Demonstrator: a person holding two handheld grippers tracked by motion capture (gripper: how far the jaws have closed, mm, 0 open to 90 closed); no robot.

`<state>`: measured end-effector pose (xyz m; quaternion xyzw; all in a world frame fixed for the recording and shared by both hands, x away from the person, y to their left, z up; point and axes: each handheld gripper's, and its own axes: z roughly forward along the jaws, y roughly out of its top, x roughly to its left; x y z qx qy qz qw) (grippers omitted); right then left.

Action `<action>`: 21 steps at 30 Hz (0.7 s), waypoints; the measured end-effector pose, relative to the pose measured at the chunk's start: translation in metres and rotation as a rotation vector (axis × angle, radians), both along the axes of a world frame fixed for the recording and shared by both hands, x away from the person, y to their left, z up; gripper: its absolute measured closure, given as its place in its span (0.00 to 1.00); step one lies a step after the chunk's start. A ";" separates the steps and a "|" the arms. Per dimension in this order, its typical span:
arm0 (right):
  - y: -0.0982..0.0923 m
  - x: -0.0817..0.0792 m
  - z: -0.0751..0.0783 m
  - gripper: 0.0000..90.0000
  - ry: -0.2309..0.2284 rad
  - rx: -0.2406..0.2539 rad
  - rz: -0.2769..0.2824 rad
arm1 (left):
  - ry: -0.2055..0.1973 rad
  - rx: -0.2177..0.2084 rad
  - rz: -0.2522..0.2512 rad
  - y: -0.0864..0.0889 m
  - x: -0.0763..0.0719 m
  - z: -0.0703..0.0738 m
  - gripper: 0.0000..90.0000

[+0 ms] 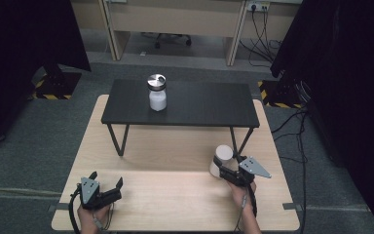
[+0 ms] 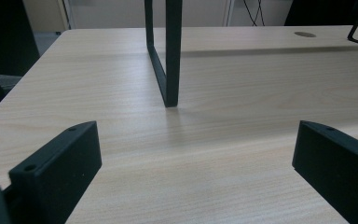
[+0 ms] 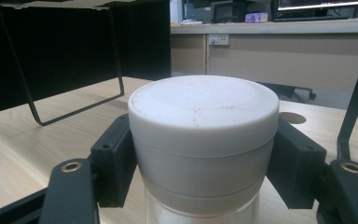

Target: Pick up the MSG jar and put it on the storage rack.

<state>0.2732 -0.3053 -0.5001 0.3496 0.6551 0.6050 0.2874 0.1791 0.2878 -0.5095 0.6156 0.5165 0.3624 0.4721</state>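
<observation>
— Which hand is busy?

— The right one. The right tool (image 1: 225, 168) has its two black jaws pressed on either side of a white-lidded jar (image 1: 221, 160), gripping it just under the rim of the lid (in the right gripper view the lid (image 3: 203, 112) sits squarely between the jaws, and a bit of clear glass shows below it).

— And where is that jar standing?

— On the pale wooden counter (image 1: 175, 195), toward its right edge and somewhat nearer the front than the back, just in front of the right-hand leg of the little black table (image 1: 199, 105) that stands on the counter's far half.

— The other hand?

— The left tool (image 1: 108, 187) rests near the front left corner of the counter, jaws spread wide with nothing but bare wood between them. Its own camera looks along the boards at one black leg (image 2: 165, 60) of that small table.

— Anything else up there?

— A second jar (image 1: 157, 92), with a shiny metal lid and something white inside, stands upright on the black table, left of its middle and well apart from both hands.
</observation>
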 end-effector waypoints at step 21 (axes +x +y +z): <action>-0.001 0.000 0.002 0.38 -0.009 -0.017 0.014 | 0.015 -0.003 0.002 -0.001 0.001 0.002 0.00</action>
